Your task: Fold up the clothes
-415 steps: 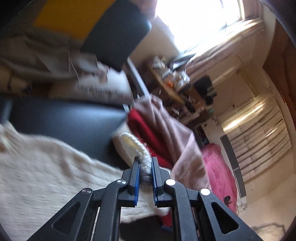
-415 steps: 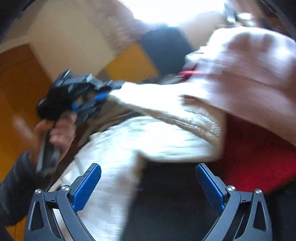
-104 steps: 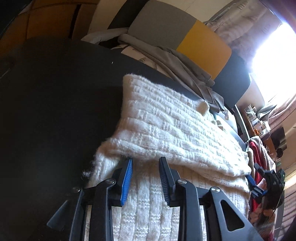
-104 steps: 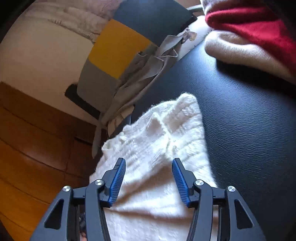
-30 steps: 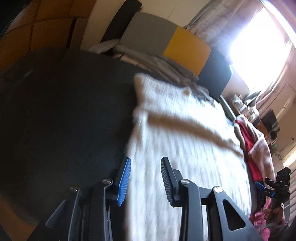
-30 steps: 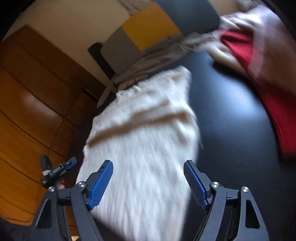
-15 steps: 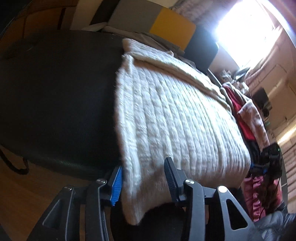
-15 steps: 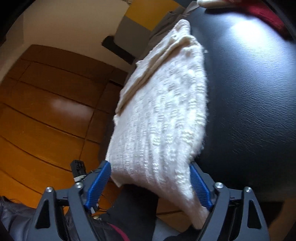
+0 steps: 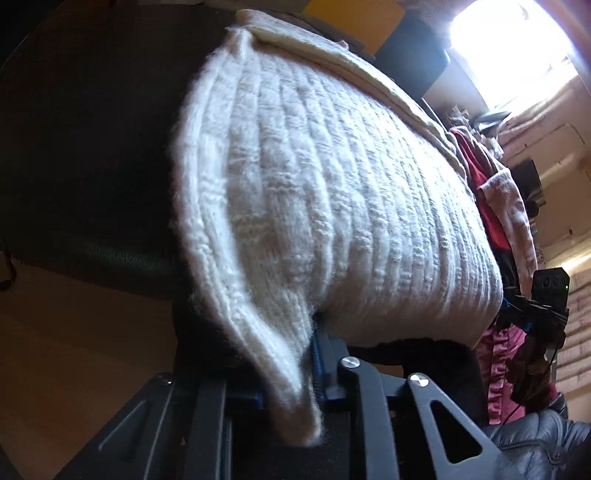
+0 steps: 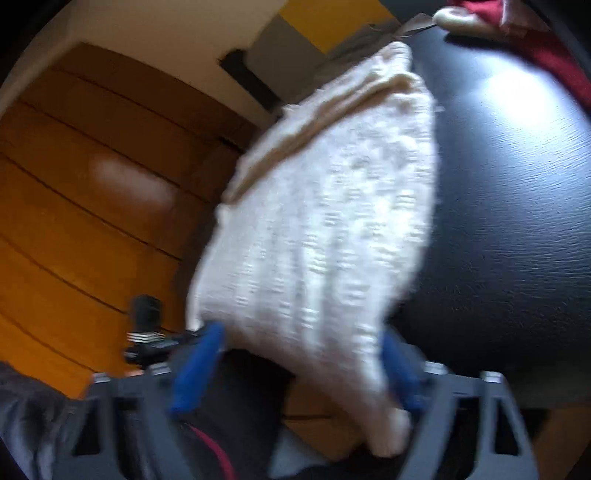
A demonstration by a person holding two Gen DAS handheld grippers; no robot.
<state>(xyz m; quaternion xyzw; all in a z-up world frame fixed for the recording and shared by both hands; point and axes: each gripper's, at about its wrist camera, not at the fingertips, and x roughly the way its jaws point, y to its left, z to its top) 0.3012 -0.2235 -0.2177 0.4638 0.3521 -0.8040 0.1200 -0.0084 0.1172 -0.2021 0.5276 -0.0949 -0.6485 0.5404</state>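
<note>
A cream knitted sweater [image 9: 332, 192] lies on a black padded table [image 9: 92, 129], its near hem hanging over the front edge. My left gripper [image 9: 291, 373] is shut on the hem's left corner, which droops over its fingers. In the right wrist view the sweater [image 10: 325, 236] is blurred. My right gripper [image 10: 295, 365] is open, its blue pads either side of the hem's right corner. The right gripper also shows in the left wrist view [image 9: 532, 317], by the hem's far corner.
A pile of red and pink clothes [image 9: 491, 192] lies at the table's right end. Grey cloth and a yellow and grey cushion [image 10: 325, 22] sit behind the sweater. Wooden panelling [image 10: 92, 192] is on the left. A bright window [image 9: 506, 48] is behind.
Both grippers have dropped to the table's front edge and moved onto the hem. My left gripper has closed on the left corner. My right gripper stays open around the right corner.
</note>
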